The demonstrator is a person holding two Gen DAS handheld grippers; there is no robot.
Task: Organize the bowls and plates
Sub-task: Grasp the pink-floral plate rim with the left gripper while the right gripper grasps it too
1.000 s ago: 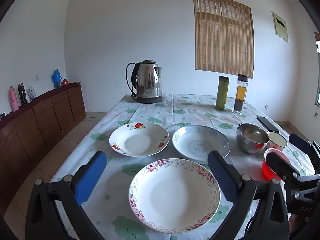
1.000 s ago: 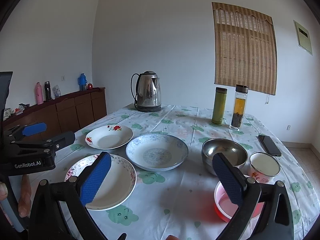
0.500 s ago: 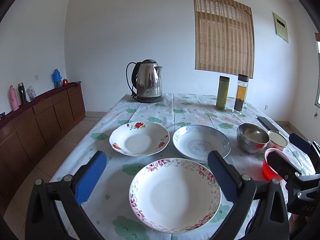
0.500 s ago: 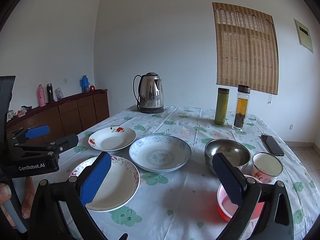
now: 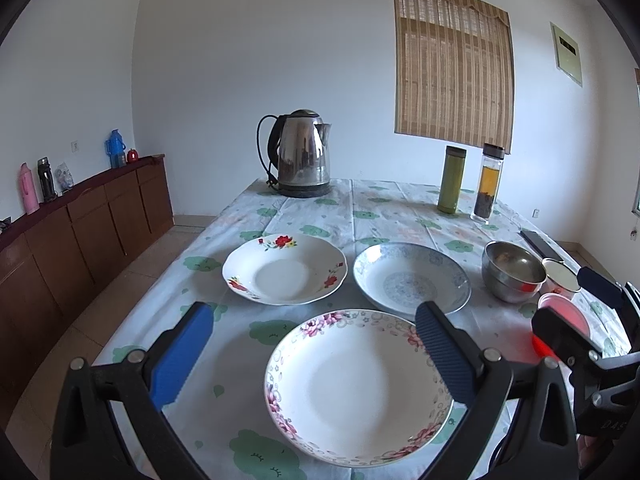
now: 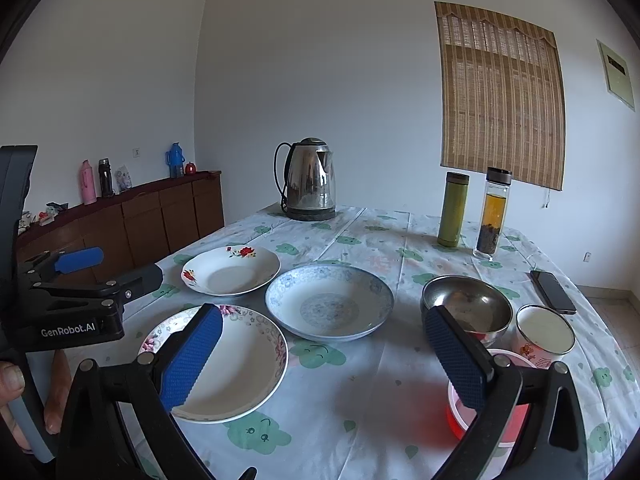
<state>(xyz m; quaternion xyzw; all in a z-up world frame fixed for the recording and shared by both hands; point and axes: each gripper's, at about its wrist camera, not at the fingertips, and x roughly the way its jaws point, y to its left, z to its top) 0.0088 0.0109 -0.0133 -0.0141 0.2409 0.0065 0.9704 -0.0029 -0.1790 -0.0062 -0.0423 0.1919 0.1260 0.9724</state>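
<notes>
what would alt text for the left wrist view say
Open left tool hovers over a pink-flowered plate on a floral tablecloth. Behind it sit a red-flowered plate, a blue-patterned plate and a steel bowl, with a kettle at the far end.

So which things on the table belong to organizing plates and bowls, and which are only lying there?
For the job:
pink-flowered plate
red-flowered plate
blue-patterned plate
steel bowl
red bowl

Only lying there:
kettle
green flask
tea bottle
phone
enamel cup
</notes>
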